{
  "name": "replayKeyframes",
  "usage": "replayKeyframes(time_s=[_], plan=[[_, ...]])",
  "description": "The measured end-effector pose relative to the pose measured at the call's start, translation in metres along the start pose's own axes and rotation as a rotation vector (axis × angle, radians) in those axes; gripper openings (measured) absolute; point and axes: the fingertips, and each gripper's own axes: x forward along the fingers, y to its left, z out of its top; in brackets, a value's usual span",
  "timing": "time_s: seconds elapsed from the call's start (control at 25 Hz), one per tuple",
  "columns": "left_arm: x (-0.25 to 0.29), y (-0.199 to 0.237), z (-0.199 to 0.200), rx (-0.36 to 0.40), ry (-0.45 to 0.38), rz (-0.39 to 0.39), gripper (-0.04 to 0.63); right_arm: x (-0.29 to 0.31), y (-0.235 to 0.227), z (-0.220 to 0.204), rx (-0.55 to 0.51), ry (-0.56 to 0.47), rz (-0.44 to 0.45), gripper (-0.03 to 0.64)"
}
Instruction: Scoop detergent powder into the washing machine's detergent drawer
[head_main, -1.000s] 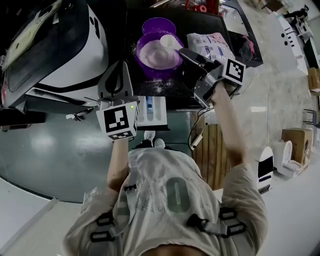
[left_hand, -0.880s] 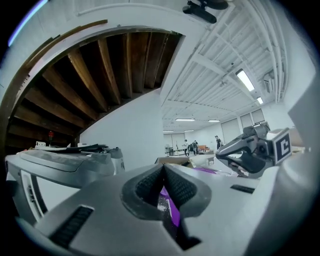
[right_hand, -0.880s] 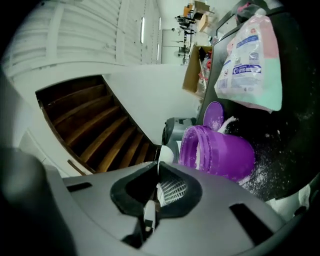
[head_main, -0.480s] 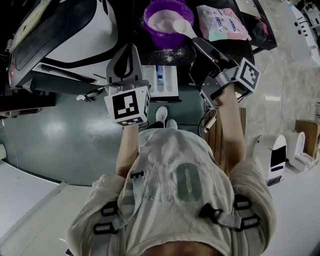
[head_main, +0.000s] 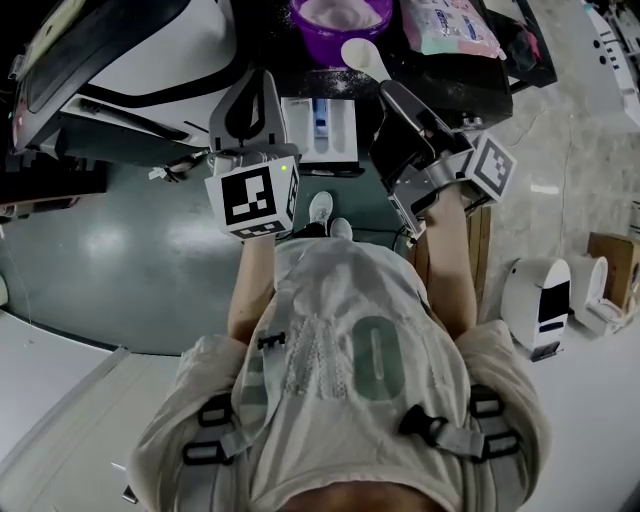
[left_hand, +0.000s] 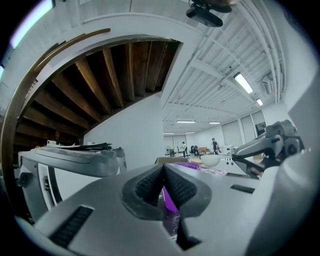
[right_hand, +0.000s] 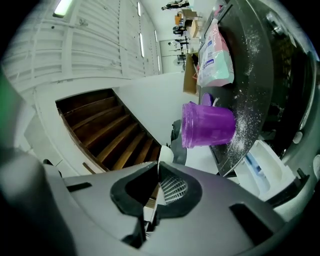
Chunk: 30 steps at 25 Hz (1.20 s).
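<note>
My right gripper (head_main: 392, 98) (right_hand: 157, 172) is shut on the handle of a white scoop (head_main: 364, 57) (right_hand: 165, 154). The scoop hovers over the dark powder-dusted top, between the purple powder bowl (head_main: 340, 14) (right_hand: 207, 125) and the open white detergent drawer (head_main: 320, 132) (right_hand: 262, 170). I cannot tell how much powder it carries. My left gripper (head_main: 247, 105) (left_hand: 163, 170) is shut with nothing in it, just left of the drawer. The left gripper view shows the scoop (left_hand: 210, 161) and right gripper (left_hand: 265, 150) at its right.
The washing machine (head_main: 120, 60) fills the upper left, its door to the left of the drawer. A pink and white detergent bag (head_main: 447, 25) (right_hand: 215, 55) lies right of the bowl. Spilled powder speckles the dark top (right_hand: 250, 100). A wooden stand (head_main: 478, 250) is at my right.
The scoop has come up out of the purple bowl and moved toward me, nearer the drawer. My left gripper has stayed shut beside the drawer.
</note>
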Motion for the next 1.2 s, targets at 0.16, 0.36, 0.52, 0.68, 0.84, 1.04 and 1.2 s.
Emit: replayKeyframes(time_s=[0.16, 0.36, 0.52, 0.68, 0.84, 1.04, 1.2], plan=[[-0.005, 0.001, 0.002, -0.002, -0.009, -0.001, 0.020, 0.000, 0.004, -0.009, -0.002, 0.009, 0.012, 0.011], [-0.011, 0.009, 0.005, -0.002, -0.023, 0.012, 0.020, 0.008, 0.006, -0.020, -0.010, 0.030, 0.022, 0.011], [-0.015, 0.021, 0.002, -0.006, -0.017, 0.033, 0.020, 0.015, -0.002, -0.029, -0.049, 0.070, -0.014, 0.011], [-0.018, 0.036, -0.006, -0.010, -0.002, 0.063, 0.020, 0.024, -0.019, -0.039, -0.134, 0.128, -0.073, 0.011], [-0.022, 0.052, -0.016, -0.014, 0.017, 0.093, 0.020, 0.035, -0.040, -0.050, -0.263, 0.210, -0.153, 0.011], [-0.026, 0.070, -0.032, -0.024, 0.046, 0.129, 0.020, 0.048, -0.076, -0.066, -0.397, 0.337, -0.242, 0.011], [-0.031, 0.082, -0.042, -0.028, 0.061, 0.152, 0.020, 0.050, -0.108, -0.079, -0.433, 0.415, -0.315, 0.011]])
